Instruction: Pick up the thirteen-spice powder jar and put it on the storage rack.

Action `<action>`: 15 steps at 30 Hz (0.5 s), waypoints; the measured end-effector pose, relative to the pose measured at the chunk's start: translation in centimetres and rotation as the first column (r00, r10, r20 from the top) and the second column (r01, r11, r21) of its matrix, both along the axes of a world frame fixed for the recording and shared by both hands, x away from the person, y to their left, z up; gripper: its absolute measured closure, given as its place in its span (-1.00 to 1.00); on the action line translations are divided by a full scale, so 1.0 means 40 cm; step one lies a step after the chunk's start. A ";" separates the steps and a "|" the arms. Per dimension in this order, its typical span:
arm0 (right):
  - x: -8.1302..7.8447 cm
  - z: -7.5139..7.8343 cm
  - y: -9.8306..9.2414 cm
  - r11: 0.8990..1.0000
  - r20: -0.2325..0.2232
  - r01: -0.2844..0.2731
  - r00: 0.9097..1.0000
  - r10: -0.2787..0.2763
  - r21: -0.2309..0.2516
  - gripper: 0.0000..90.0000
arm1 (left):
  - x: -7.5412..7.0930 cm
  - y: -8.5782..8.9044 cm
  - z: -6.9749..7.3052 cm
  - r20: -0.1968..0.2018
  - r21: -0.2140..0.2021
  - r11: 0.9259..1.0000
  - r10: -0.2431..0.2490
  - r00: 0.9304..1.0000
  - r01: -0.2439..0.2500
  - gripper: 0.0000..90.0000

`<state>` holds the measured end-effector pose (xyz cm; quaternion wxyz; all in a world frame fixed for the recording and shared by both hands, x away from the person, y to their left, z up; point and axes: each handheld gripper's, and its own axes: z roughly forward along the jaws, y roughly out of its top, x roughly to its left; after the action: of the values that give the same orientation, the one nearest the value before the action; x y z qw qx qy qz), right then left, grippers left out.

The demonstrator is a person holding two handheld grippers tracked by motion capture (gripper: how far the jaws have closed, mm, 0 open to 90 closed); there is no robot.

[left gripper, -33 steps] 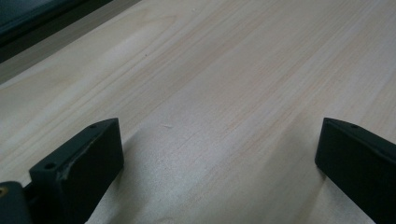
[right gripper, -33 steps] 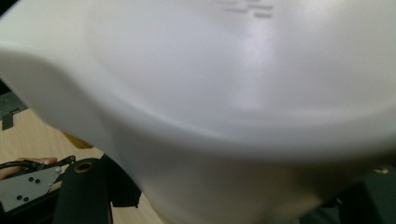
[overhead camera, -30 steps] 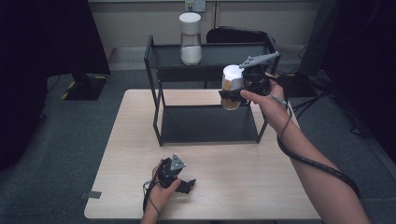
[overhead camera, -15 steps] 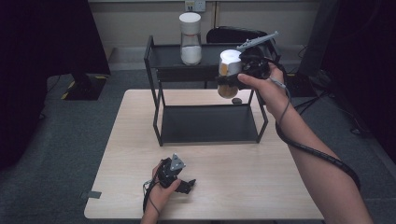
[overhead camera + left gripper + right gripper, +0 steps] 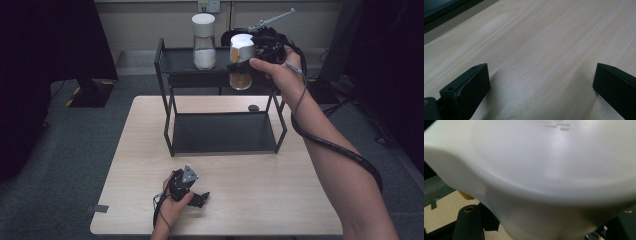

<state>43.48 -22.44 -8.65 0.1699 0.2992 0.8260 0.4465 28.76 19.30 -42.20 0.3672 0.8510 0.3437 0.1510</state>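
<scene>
My right gripper (image 5: 246,56) is shut on a clear jar (image 5: 241,61) with a white lid and amber contents, held in the air at the level of the black rack's top shelf (image 5: 180,61), near its right front. The jar's white lid (image 5: 544,165) looms close and blurred in the right gripper view. A second white-lidded jar (image 5: 203,41) with white contents stands upright on the top shelf. My left gripper (image 5: 196,196) rests on the wooden table (image 5: 250,190) near its front edge, jaws wide apart over bare wood (image 5: 539,62), with nothing between them.
The black two-level rack (image 5: 225,132) stands at the table's far half; its lower shelf is bare. A small dark object (image 5: 253,107) lies on the table behind the rack. A cable trails down along the right forearm (image 5: 330,145). Dark floor surrounds the table.
The right gripper has lifted the amber jar from beside the rack's right post up to the height of the top shelf and a little leftward. The left gripper stayed still.
</scene>
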 end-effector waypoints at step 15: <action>0.046 0.053 0.035 0.999 0.022 0.048 0.999 -0.048 0.011 -0.33 | 0.000 0.000 0.000 0.001 0.000 1.000 0.000 1.000 0.000 -0.99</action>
<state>45.32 -21.05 -6.52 0.1881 0.3146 0.8143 0.4501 28.76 19.30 -42.20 0.3672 0.8510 0.3436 0.1513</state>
